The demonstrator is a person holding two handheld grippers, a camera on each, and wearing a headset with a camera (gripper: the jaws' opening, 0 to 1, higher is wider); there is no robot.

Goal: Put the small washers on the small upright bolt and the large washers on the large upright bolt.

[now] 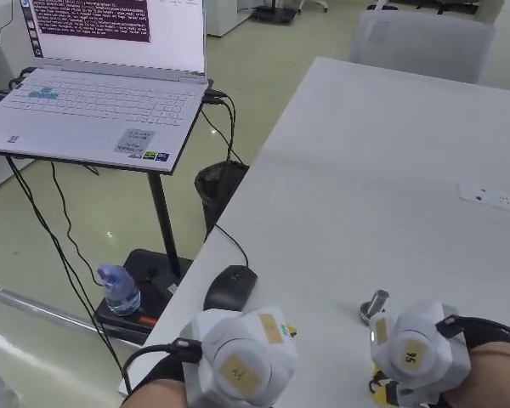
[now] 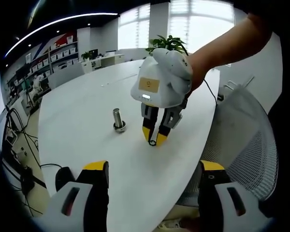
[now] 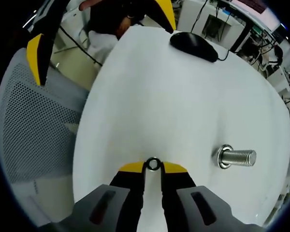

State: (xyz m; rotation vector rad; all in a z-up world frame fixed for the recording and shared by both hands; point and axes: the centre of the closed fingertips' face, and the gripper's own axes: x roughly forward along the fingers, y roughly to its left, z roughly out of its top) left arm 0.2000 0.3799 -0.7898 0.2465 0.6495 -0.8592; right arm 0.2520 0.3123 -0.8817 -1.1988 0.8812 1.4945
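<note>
Head view: at the bottom edge of the frame two hand-held grippers sit over a white table (image 1: 365, 170), the left gripper (image 1: 238, 365) at bottom centre and the right gripper (image 1: 412, 353) at bottom right, both seen from behind so their jaws are hidden. The upright bolt (image 1: 375, 304) stands just above the right gripper. A black mouse (image 1: 229, 287) lies at the table's near edge, with an open laptop (image 1: 93, 106) on a stand at upper left and a water bottle (image 1: 119, 289) on the floor below it. Left gripper view: the left gripper (image 2: 153, 166) shows its two yellow-tipped jaws spread wide apart at the bottom of the frame, with nothing between them. At centre the right gripper (image 2: 154, 137) points down at the table, pinching a small dark washer (image 2: 153, 142) at its tips. The upright bolt (image 2: 118, 118) stands just left of it, apart from it, with a metal ring around its base. Right gripper view: the right gripper (image 3: 153, 167) at bottom centre has its jaws clamped on the washer (image 3: 153, 159), held just above the white surface. The upright bolt (image 3: 236, 157) is at centre right, near the washer but not touching it. The mouse (image 3: 193, 46) is at the top, the left gripper's yellow-tipped fingers (image 3: 35, 53) at upper left, and a grey mesh chair (image 3: 34, 125) along the left.
</note>
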